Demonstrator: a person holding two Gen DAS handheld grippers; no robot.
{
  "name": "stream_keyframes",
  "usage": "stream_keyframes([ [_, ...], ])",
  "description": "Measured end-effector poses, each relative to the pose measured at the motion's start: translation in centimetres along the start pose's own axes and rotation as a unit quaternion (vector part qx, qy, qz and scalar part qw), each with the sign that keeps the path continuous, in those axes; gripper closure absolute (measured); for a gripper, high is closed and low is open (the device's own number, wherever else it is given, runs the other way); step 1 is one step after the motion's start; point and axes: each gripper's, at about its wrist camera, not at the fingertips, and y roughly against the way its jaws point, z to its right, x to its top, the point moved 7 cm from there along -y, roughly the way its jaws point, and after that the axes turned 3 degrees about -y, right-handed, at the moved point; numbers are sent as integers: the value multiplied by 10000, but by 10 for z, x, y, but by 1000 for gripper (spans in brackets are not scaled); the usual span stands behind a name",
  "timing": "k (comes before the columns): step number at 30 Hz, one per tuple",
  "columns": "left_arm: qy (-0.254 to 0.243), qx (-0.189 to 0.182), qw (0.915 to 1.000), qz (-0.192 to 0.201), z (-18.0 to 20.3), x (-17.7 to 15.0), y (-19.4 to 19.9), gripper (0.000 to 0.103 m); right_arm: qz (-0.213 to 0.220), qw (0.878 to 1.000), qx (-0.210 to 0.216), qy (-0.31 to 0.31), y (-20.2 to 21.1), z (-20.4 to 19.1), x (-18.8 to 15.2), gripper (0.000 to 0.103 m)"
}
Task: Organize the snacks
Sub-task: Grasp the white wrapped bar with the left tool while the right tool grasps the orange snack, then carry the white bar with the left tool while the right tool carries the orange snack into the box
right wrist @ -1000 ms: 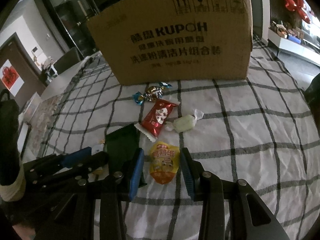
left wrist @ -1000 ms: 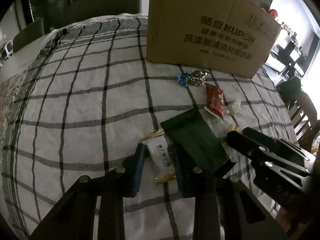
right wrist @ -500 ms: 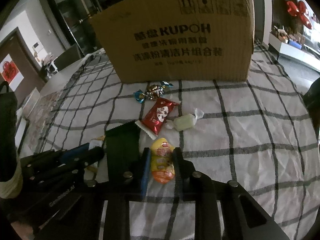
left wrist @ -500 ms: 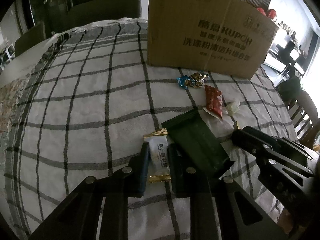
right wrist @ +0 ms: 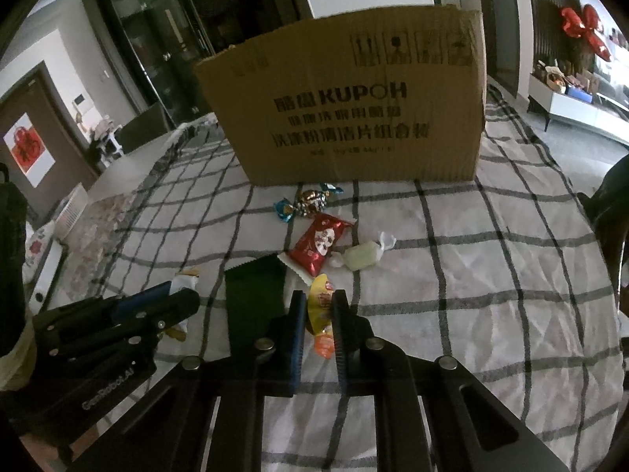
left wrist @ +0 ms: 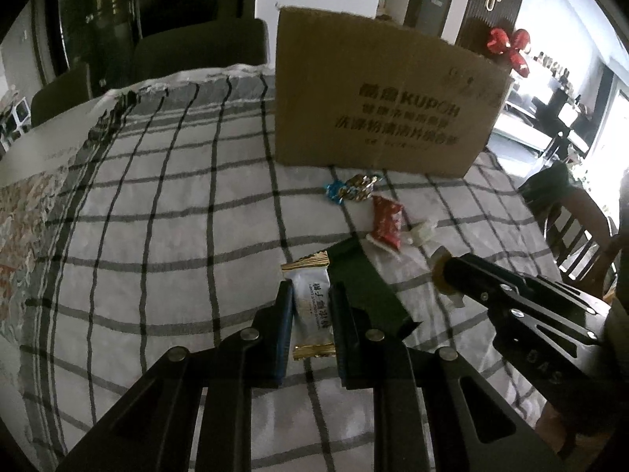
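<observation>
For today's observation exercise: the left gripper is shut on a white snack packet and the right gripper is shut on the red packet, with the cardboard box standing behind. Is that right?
One detail is wrong. The right gripper is shut on the yellow-orange packet, as the right wrist view shows; the red packet lies on the tablecloth. The left gripper does grip the white snack packet, with the cardboard box behind.

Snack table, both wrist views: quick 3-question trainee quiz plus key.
1. True or false: the left claw is shut on the white packet.
2. What does the right claw hold? A) red packet B) orange-yellow packet C) green pouch
3. Which loose snack lies nearest the cardboard box?

Key:
1. True; both pads press its sides.
2. B, the orange-yellow packet; the red packet and dark green pouch lie on the checked cloth.
3. The blue-ended foil candy, just in front of the box.
</observation>
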Motion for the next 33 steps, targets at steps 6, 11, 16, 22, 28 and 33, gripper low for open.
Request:
stream_keyframes([
  [6, -102, -65, 9997, 214, 9, 12, 15, 83, 183, 9998, 72, 0, 13, -1, 9, 98],
  [11, -156, -30, 9994, 292, 13, 13, 21, 83, 187, 9997, 106, -154, 16, 6, 12, 98],
  [16, -229, -50, 9993, 276, 20, 5, 22, 83, 108, 9996, 111, -237, 15, 12, 2, 62],
  [22, -229, -94, 9995, 186, 22, -4, 17, 83, -21, 9998, 117, -166, 12, 11, -11, 62],
  [28, -209, -114, 9997, 95, 22, -12, 11, 83, -171, 9997, 135, -144, 6, 10, -23, 62],
  [33, -216, -111, 9997, 61, 22, -14, 9, 83, -280, 9995, 102, -144, 0, 11, -30, 62],
])
